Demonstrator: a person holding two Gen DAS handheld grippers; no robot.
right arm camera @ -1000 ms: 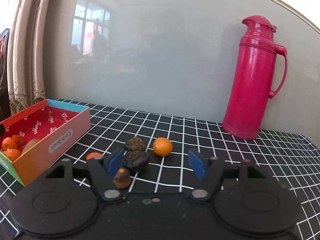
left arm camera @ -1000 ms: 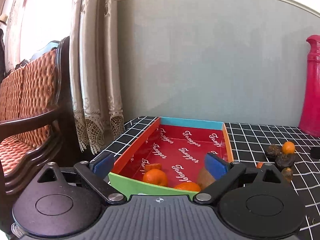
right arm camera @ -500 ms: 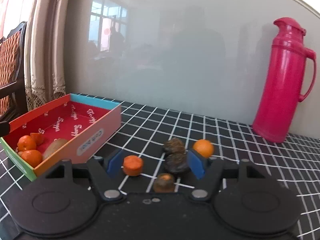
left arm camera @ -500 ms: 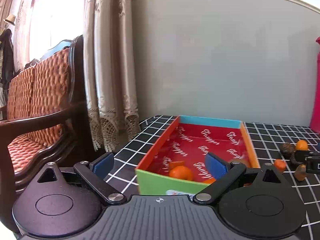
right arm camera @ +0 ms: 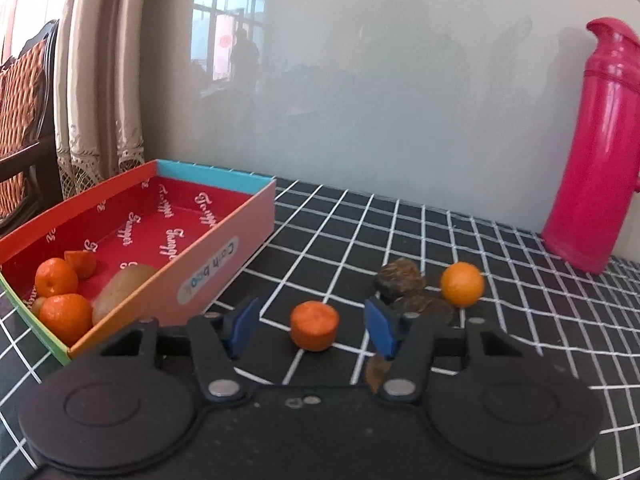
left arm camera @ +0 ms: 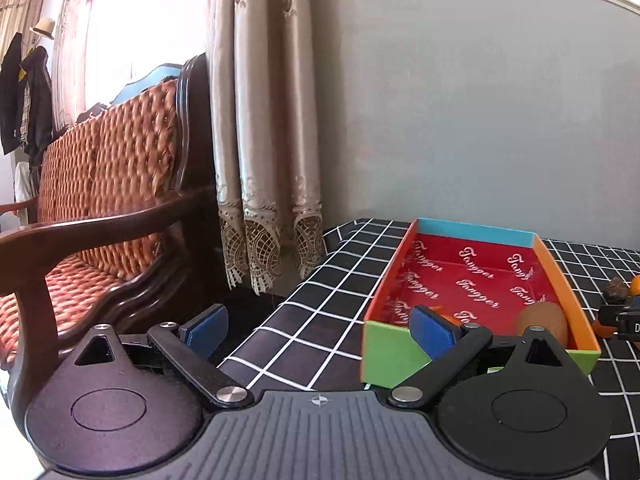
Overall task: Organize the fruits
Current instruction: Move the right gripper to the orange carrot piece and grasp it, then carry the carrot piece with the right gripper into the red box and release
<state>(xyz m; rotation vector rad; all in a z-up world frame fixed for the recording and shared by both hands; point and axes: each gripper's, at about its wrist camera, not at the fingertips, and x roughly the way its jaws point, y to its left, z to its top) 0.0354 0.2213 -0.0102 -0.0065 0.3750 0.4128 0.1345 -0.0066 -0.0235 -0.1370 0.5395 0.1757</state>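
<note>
Grey wall [right arm camera: 400,100] closes the far edge of the tabletop [right arm camera: 400,248], which is covered in black cloth with a white grid. The tabletop's left edge falls away toward a beige lace-hemmed curtain [left arm camera: 260,140] and a dark wooden bench with woven orange cushions [left arm camera: 88,184]. A tall pink plastic thermos jug [right arm camera: 592,152] stands against the wall at far right.

The shallow cardboard box with red printed lining and multicoloured rims [right arm camera: 224,252] sits near the left edge; bare cloth lies open between it and the loose fruit. Inside its near end: two mandarins [right arm camera: 56,276], an orange chunk [right arm camera: 82,264], a brown kiwi [right arm camera: 120,292].

Loose on the cloth: a round orange mandarin [right arm camera: 462,284], dark wrinkled fruits [right arm camera: 400,276], a flat-topped orange cylindrical piece [right arm camera: 314,325].

Right gripper [right arm camera: 312,326]: blue-padded fingers apart, having just been closing, the orange piece between them untouched. Left gripper [left arm camera: 316,326]: fingers wide apart, empty, its right finger overlapping the box's green near corner in view.
</note>
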